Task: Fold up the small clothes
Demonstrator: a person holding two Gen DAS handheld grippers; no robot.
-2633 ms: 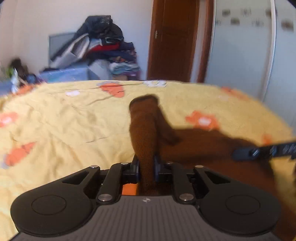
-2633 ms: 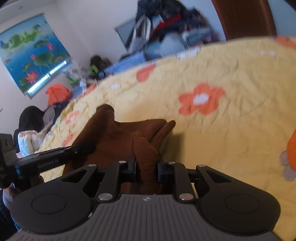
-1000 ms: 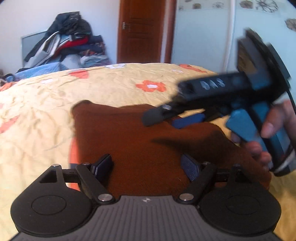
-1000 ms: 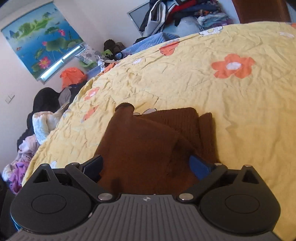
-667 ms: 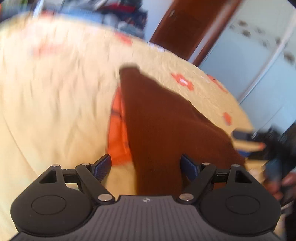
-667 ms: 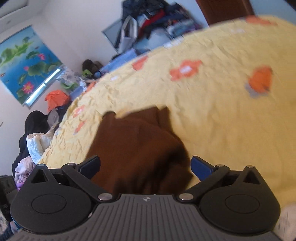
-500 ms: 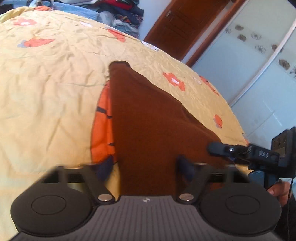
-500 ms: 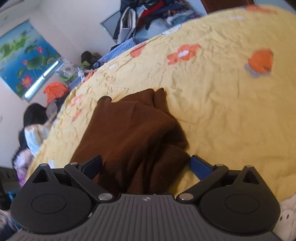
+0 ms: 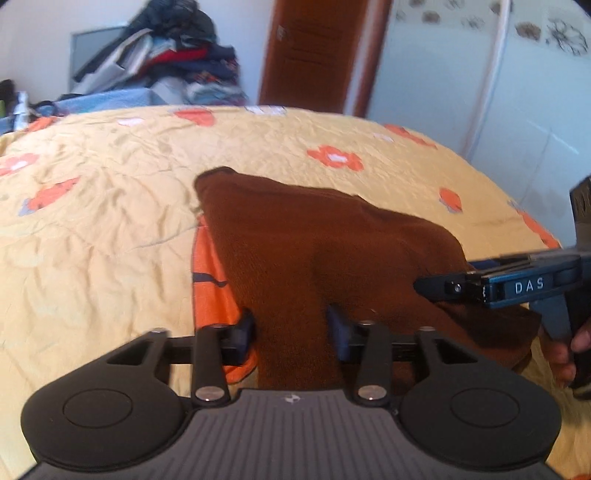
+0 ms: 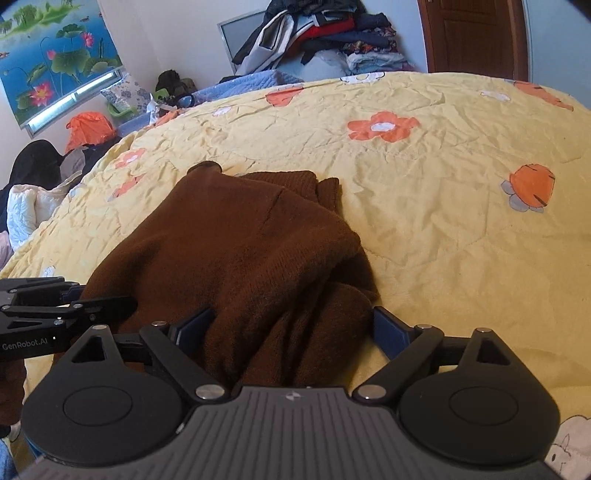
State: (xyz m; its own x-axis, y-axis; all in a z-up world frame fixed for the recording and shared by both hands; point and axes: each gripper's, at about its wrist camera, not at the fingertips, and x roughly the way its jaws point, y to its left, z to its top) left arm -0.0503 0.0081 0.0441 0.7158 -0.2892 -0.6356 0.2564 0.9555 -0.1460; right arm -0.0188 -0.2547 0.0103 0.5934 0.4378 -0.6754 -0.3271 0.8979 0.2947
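While your left gripper [image 9: 291, 328] opens its fingers around a ridge of the brown sweater [image 10: 240, 251] on the bed [image 10: 443, 229], your right gripper [image 10: 291, 332] gapes wide at the bunched near-right corner; the sweater stretches away from both.

Bright daylight, fisheye edges, slight blur

I count one brown sweater [image 10: 251, 251], one yellow bedspread [image 10: 443, 229], my two grippers, one clothes pile [image 10: 317, 33] upper centre.
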